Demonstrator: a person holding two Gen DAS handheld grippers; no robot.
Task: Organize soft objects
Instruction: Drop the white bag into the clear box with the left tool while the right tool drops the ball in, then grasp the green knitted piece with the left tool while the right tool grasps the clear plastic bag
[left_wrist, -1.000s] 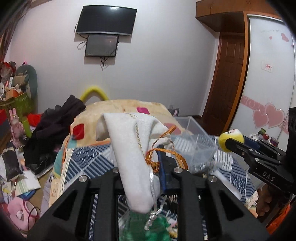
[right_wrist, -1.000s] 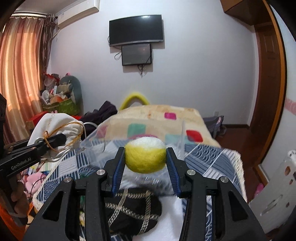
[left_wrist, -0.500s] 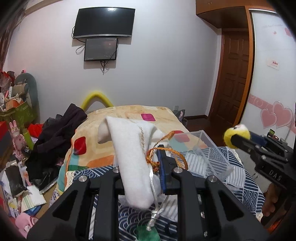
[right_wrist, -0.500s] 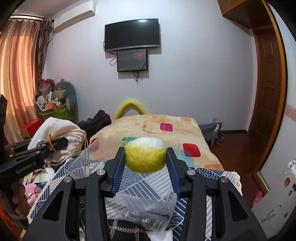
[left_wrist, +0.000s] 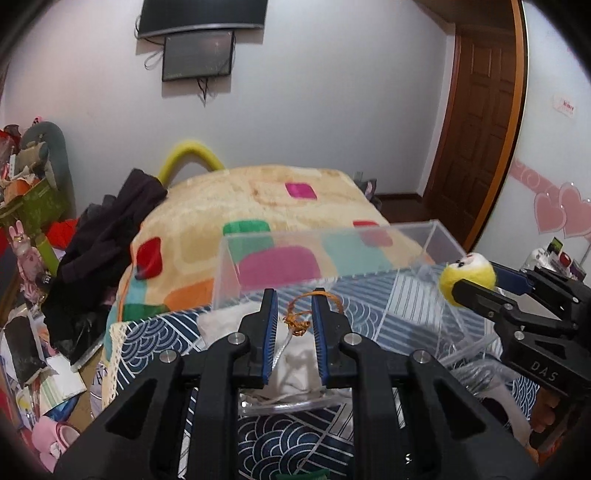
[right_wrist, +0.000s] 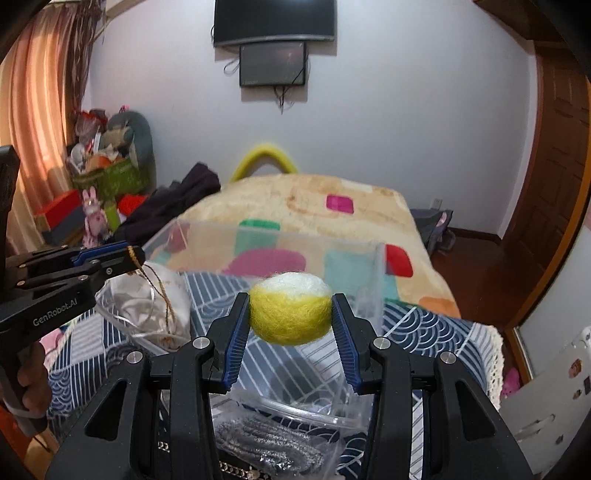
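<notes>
My left gripper (left_wrist: 293, 325) is open above the near left end of a clear plastic box (left_wrist: 332, 240). The white pouch (left_wrist: 295, 365) with an orange cord (left_wrist: 303, 314) lies below its jaws inside the box; the cord still loops over a fingertip in the right wrist view (right_wrist: 135, 254). My right gripper (right_wrist: 290, 314) is shut on a yellow and white felt ball (right_wrist: 290, 308) and holds it over the box (right_wrist: 369, 273). The ball also shows at the right in the left wrist view (left_wrist: 467, 275).
The box stands on a blue patterned cloth (left_wrist: 295, 443) before a bed with a colourful blanket (left_wrist: 258, 192). Dark clothes (left_wrist: 107, 236) lie at the bed's left. A silver and black item (right_wrist: 266, 446) lies under the right gripper. Clutter fills the floor at left (left_wrist: 29, 332).
My left gripper lowered to the box and opened, letting the white pouch drop into it. My right gripper moved over the box with the ball still held.
</notes>
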